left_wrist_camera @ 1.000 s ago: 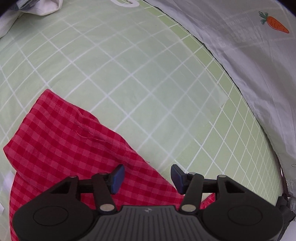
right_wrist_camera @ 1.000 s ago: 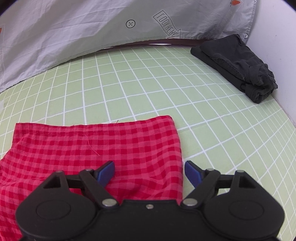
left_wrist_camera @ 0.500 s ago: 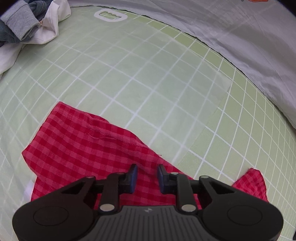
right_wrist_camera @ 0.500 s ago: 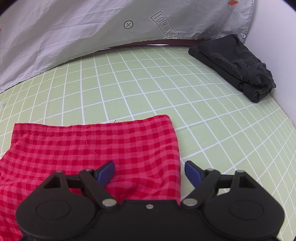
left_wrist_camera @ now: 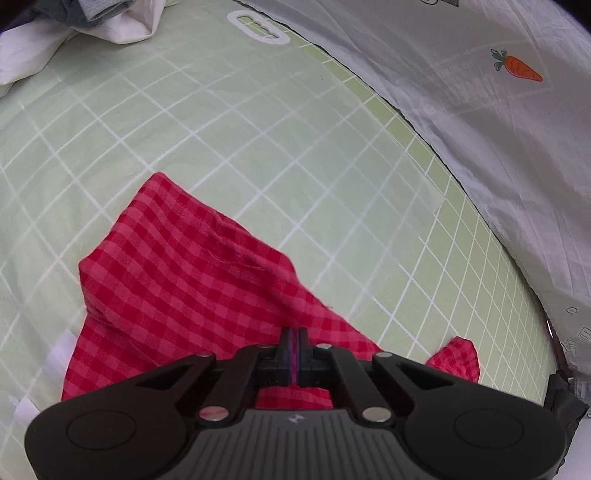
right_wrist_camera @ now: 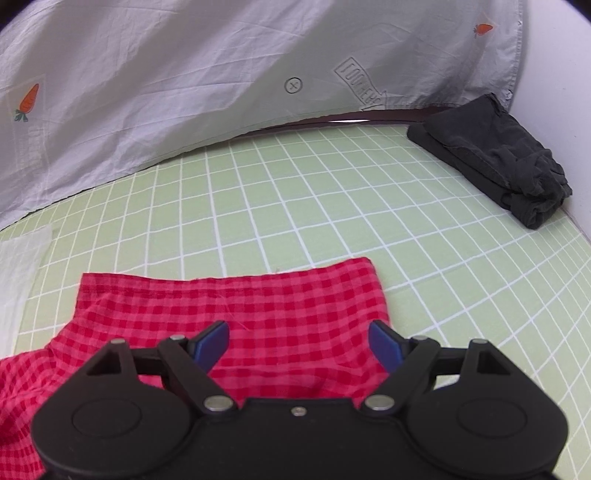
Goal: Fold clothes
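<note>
We note the pale green bedsheet with a white grid [right_wrist_camera: 332, 206] as the working surface, filling most of both wrist views. Behind it hangs a light grey cotton sheet printed with small orange carrots [right_wrist_camera: 166, 74]; in the left wrist view it runs down the right side [left_wrist_camera: 498, 110].

Next in size, the red-and-pink checked cloth garment [right_wrist_camera: 236, 314] lies on the green sheet, just ahead of and partly under both grippers. In the right wrist view its hemmed far edge runs roughly straight across, with a square corner at the right. In the left wrist view the same garment [left_wrist_camera: 177, 280] looks rumpled, one corner pointing away from us and a small flap showing separately at the right.

A folded dark grey garment [right_wrist_camera: 495, 162] sits at the far right edge of the green sheet, well apart from the checked cloth. A heap of white and grey-blue clothes [left_wrist_camera: 74, 29] shows at the top left in the left wrist view, also well apart.

Left gripper [left_wrist_camera: 293, 350]: fingers pressed together, a thin strip of the checked fabric pinched between them.

Right gripper [right_wrist_camera: 299, 343]: blue-padded fingers [right_wrist_camera: 212, 341] spread wide over the checked cloth, nothing between them. We cannot tell whether the tips touch the fabric.
</note>
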`<state>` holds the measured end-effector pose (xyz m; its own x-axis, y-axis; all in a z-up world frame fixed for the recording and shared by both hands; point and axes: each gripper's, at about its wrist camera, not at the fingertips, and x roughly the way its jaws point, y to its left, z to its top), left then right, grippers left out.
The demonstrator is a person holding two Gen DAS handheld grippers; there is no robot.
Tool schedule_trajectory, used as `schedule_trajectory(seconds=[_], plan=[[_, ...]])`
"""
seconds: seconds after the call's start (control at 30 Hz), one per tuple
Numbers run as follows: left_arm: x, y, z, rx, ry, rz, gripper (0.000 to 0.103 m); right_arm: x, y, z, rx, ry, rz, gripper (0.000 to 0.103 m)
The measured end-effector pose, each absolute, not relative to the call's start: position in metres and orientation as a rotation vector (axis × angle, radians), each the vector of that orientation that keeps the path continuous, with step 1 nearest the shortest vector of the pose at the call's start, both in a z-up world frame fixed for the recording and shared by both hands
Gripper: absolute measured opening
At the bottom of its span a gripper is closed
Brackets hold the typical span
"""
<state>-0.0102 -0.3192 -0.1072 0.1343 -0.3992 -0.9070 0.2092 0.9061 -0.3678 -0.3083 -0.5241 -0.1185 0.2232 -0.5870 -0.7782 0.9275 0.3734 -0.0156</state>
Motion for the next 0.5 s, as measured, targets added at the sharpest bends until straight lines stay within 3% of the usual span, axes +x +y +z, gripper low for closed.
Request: schedule_trajectory(seconds=[0.17,0.3,0.5], plan=[[-0.007,-0.296,-0.097,-0.151,1.336,-0.435,0.003,-0.256,-0.51,-0.11,0.474,0.771,-0.962,0.083],[0.006,-0.28,-0.096,-0.095,1.315,-0.427,0.018,-0.208,-0.489,-0.111,0.435,0.769,-0.823,0.081],[0.027,-0.267,-0.102,-0.05,1.339,-0.43,0.024,-0.161,-0.461,-0.119,0.439,0.81,-0.738,0.081]])
